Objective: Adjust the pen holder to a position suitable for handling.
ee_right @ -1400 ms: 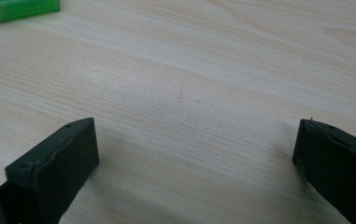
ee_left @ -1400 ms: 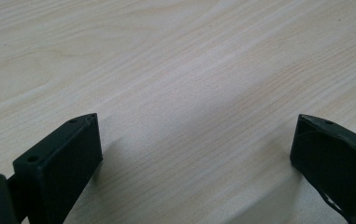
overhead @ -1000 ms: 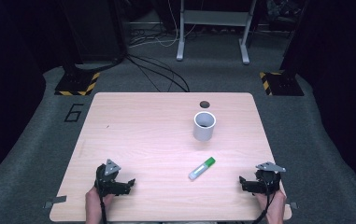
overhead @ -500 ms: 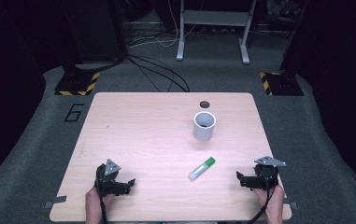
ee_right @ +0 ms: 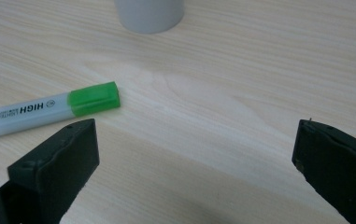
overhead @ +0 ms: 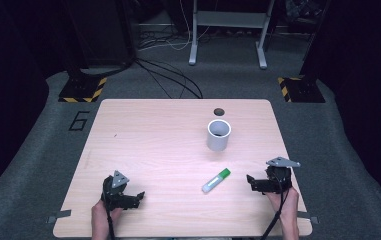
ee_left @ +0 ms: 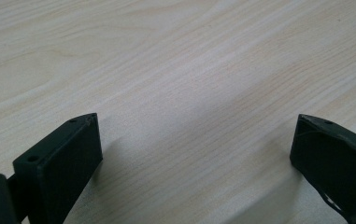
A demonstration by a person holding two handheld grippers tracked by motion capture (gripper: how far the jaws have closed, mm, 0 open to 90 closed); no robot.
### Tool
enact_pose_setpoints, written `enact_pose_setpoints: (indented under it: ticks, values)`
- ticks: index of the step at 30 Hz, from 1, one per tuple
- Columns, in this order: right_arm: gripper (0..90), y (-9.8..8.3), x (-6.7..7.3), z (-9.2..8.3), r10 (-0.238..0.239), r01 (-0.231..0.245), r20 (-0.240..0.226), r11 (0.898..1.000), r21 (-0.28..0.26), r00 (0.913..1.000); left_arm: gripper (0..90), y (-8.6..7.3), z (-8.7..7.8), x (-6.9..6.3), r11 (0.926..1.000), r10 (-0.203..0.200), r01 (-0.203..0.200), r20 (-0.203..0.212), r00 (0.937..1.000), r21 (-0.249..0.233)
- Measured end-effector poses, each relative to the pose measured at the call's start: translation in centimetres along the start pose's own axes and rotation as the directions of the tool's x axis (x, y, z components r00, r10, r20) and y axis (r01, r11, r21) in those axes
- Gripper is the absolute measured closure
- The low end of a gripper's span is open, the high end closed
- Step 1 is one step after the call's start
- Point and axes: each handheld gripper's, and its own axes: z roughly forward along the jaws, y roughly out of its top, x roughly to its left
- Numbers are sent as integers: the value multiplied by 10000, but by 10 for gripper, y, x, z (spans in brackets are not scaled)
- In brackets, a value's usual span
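Observation:
A white highlighter with a green cap (overhead: 216,180) (ee_right: 49,108) lies flat on the wooden table (overhead: 153,140), in front of a white cup (overhead: 218,134) (ee_right: 149,14) that stands upright. My right gripper (overhead: 251,181) (ee_right: 196,172) is open just right of the highlighter, low over the table, its jaws wide apart with nothing between them. My left gripper (overhead: 138,197) (ee_left: 196,163) is open near the front left edge, over bare wood, far from both objects.
A small dark round hole (overhead: 219,111) sits near the table's far edge behind the cup. Cables (overhead: 168,75) and a metal stand (overhead: 228,30) are on the floor beyond the table. Yellow-black striped blocks (overhead: 82,90) flank the far corners.
My right gripper has moved left toward the highlighter. The left gripper, the highlighter and the cup have stayed where they were.

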Motion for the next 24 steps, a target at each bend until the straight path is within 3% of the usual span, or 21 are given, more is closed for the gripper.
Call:
enact_pose_setpoints:
  ticks: [24]
  values:
    - [8,66,19,29,-817,814,-673,9967,-74,9944,23,0,0,0,10000,10,-10,3,10000,6]
